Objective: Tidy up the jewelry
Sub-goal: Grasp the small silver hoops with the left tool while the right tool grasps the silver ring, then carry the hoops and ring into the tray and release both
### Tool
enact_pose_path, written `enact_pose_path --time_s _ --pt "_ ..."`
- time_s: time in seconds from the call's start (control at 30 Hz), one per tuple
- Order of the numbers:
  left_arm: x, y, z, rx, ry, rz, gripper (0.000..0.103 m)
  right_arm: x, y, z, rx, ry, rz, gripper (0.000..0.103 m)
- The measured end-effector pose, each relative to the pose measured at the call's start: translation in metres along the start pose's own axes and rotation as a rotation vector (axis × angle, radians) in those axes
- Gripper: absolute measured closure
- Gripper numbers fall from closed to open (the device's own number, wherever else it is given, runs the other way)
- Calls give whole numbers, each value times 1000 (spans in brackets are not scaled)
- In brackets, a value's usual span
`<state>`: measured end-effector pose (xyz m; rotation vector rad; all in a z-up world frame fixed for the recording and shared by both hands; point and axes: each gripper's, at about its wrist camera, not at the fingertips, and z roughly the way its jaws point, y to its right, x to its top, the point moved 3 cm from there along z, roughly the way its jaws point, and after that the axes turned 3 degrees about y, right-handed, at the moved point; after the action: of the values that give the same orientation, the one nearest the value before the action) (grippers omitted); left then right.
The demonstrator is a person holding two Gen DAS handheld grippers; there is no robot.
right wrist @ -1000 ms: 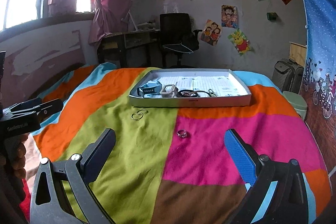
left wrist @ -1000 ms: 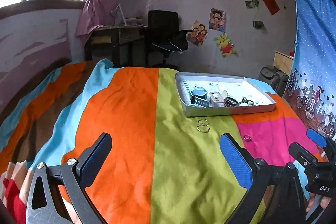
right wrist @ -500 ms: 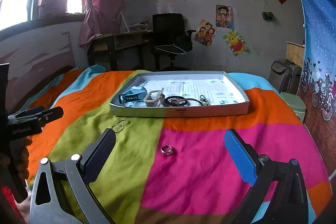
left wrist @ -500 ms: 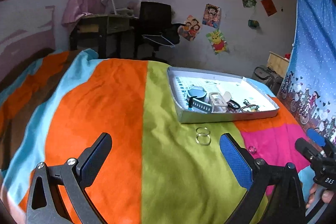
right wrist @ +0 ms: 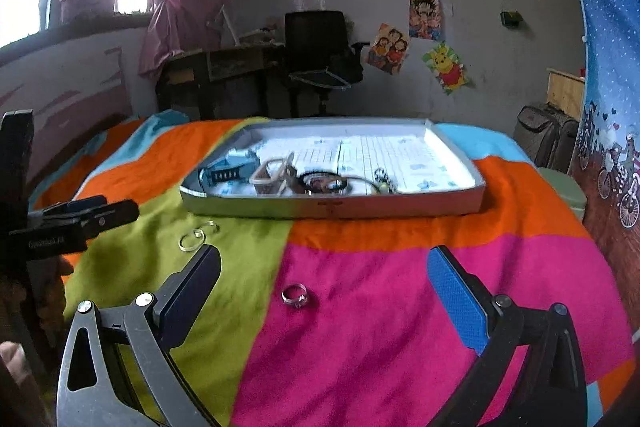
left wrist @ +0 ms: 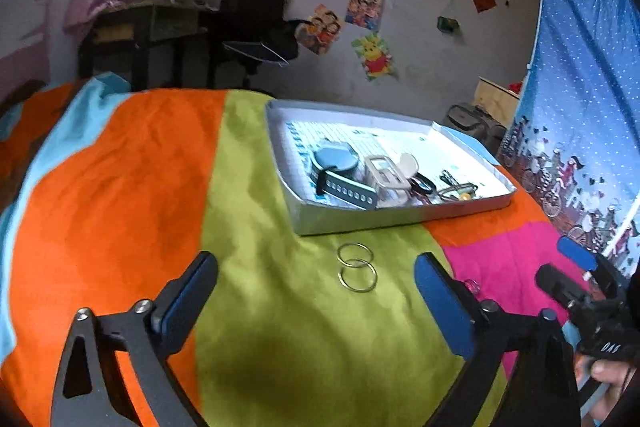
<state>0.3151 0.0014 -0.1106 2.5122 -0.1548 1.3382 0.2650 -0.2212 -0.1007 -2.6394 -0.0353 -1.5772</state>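
Left gripper [left wrist: 316, 293] jaws wide apart, just been closing slightly, nothing between them; right gripper [right wrist: 324, 283] also apart and empty. Tray [left wrist: 360, 223] near the bedspread's far edge already holds watches and bands. Left to do, I'd judge: the two hoop rings [left wrist: 356, 267] just ahead of the left gripper on the green stripe, and the small ring [right wrist: 295, 295] on pink between the right fingers.

A black office chair [right wrist: 316, 47] is seen behind the bed's striped multicoloured blanket [right wrist: 400, 287]; cartoon posters [right wrist: 446, 67] are stuck on the wall.
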Motion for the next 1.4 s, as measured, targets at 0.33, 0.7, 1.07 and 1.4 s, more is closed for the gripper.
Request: enact_pose_path --time_s 0.33,0.7,1.07,1.4 --pt "-6 22 38 -81 -119 75 42 -19 -2 24 22 -85 -24 38" --pt "-15 26 67 -72 -198 78 54 -35 -14 58 58 -180 -47 48" --pt "-18 26 69 -76 -202 86 71 -40 -20 72 90 -201 -20 66" --pt "-19 38 64 -93 -200 137 74 -43 -23 69 115 -187 -9 85"
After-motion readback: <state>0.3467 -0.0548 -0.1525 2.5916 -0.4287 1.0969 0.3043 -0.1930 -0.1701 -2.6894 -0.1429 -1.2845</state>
